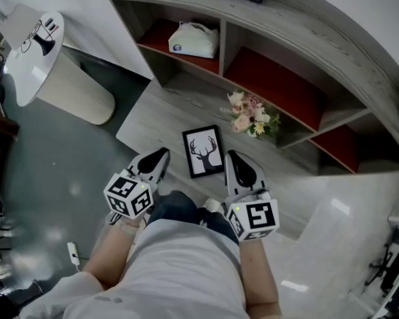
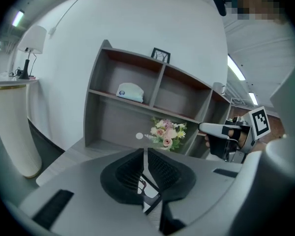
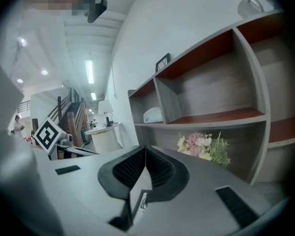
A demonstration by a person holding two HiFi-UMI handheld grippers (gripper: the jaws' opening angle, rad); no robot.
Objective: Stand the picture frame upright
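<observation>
**Left gripper** (image 1: 158,157): nearest to us, held in one hand. The jaws are clenched together with nothing between the pads, and its own view shows only a thin seam where they meet.

**Right gripper** (image 1: 234,157): alongside it, likewise clenched and empty.

**Picture frame** (image 1: 203,151): black edge, white print of a deer's head. It lies flat and face up on the grey wooden platform (image 1: 159,105) at the foot of the shelf unit (image 1: 319,25).
- In the head view we find it between the two grippers. The left tip is just beside its left edge and the right tip just beside its right edge.
- We cannot tell whether either tip touches the frame or hangs above it.
- In each gripper view only a sliver of the frame shows under the closed jaws. The gripper bodies hide the rest.

**Flowers** (image 1: 251,119): a pink, white and yellow bunch just beyond the frame, at the mouth of a lower compartment.

**Shelf unit:** grey with red-lined compartments. Its right end is cut off in the head view.

**White pack** (image 1: 194,40): in the left compartment. We cannot make out what it is.

**Second frame** (image 2: 161,55): upright on top of the unit.

**White round stand** (image 1: 26,72): far left, bearing a lamp (image 2: 33,38).
</observation>
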